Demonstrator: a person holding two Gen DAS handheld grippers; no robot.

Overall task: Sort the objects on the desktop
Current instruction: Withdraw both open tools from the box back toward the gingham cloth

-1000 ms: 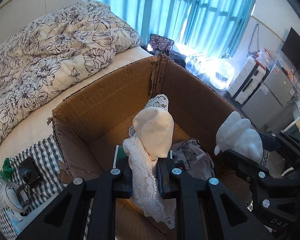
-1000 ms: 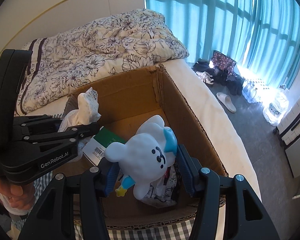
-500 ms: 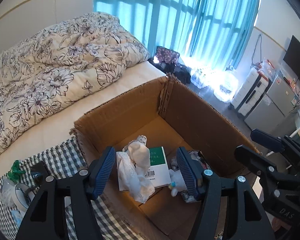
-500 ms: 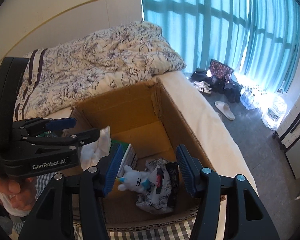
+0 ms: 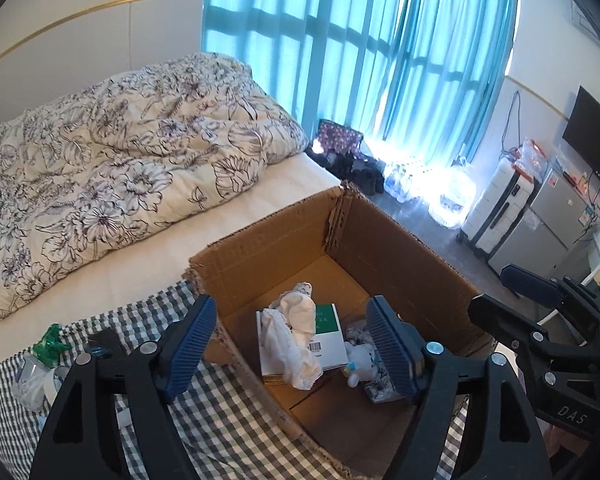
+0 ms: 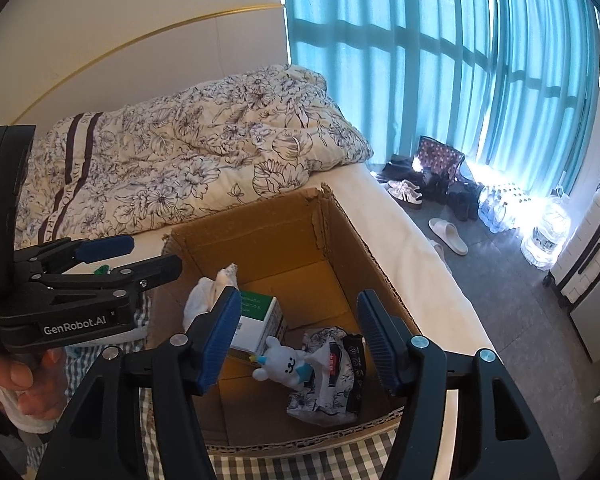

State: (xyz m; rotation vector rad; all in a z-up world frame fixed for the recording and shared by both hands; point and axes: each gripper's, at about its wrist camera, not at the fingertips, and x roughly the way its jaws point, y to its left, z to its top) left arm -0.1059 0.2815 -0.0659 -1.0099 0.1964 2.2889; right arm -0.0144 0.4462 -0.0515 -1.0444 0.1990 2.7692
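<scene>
An open cardboard box stands on the checked cloth beside the bed. Inside lie a white lace cloth draped over a green-and-white carton, a white and blue plush toy and a floral packet. My left gripper hangs above the box's near corner, jaws opening, nothing between the pads. My right gripper hovers over the box too, jaws opening and empty. Each gripper also shows at the edge of the other view.
A checked cloth covers the surface under the box, with a green-topped item and a small dark object at its left. A floral duvet lies on the bed behind. Shoes, water bottles and a suitcase stand on the floor to the right.
The left gripper let go of the lace cloth and the right let go of the plush toy; both now lie in the box. Both grippers have risen and stand wider.
</scene>
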